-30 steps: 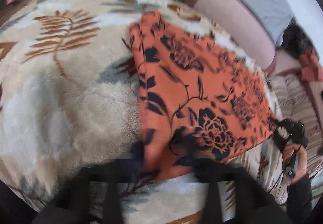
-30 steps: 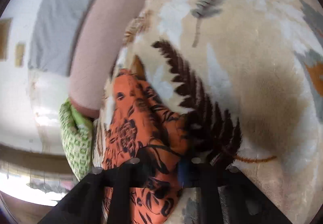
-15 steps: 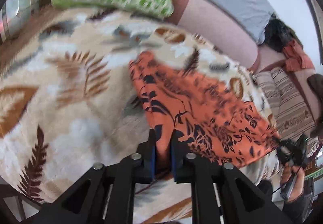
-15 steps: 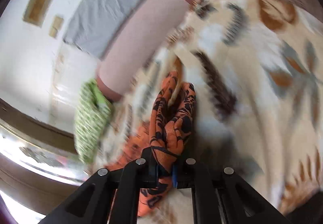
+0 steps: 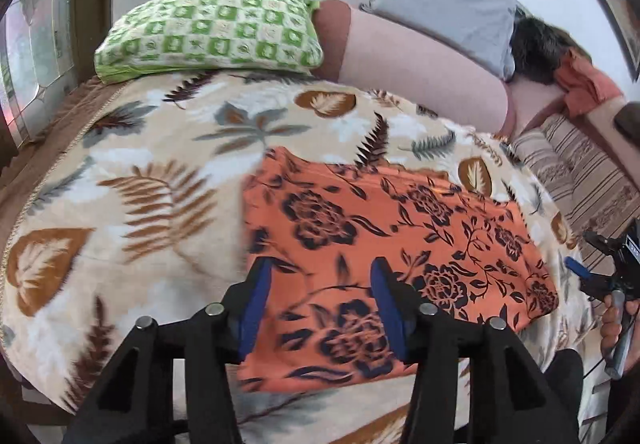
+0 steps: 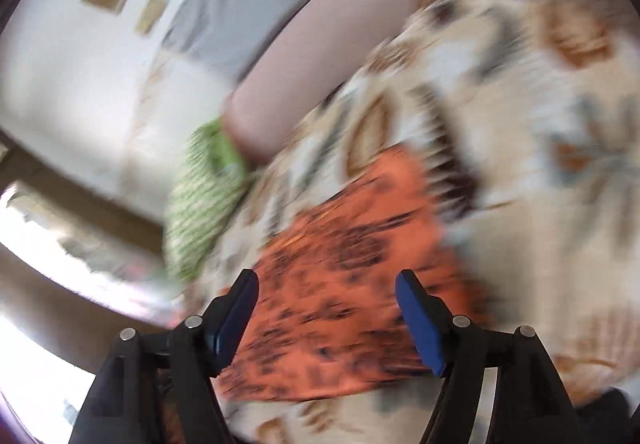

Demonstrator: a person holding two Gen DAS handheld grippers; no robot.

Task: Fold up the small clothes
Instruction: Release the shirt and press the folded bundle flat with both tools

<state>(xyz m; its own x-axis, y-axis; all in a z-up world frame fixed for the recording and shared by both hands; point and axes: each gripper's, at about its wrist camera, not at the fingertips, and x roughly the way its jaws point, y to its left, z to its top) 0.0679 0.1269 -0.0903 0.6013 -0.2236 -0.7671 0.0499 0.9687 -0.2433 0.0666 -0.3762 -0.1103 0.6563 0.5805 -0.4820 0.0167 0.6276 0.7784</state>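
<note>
Across the centre and lower frame of the left wrist view: leaf-print blanket point(image 5: 168, 180) on the bed, bearing all items.
Centre to lower right: orange floral cloth point(image 5: 384, 244), lying flat as a rough rectangle with straight edges; you appear to have at least one fold done, and further halving probably remains.
Upper left: green checked pillow point(image 5: 212, 28).
Bottom centre: your left claw point(image 5: 320, 308), spread wide above the cloth, holding nothing.
Right wrist view, bottom centre: your right claw point(image 6: 326, 318), likewise parted and empty; picture blurred.
Writing, brands, labels: none readable.
</note>
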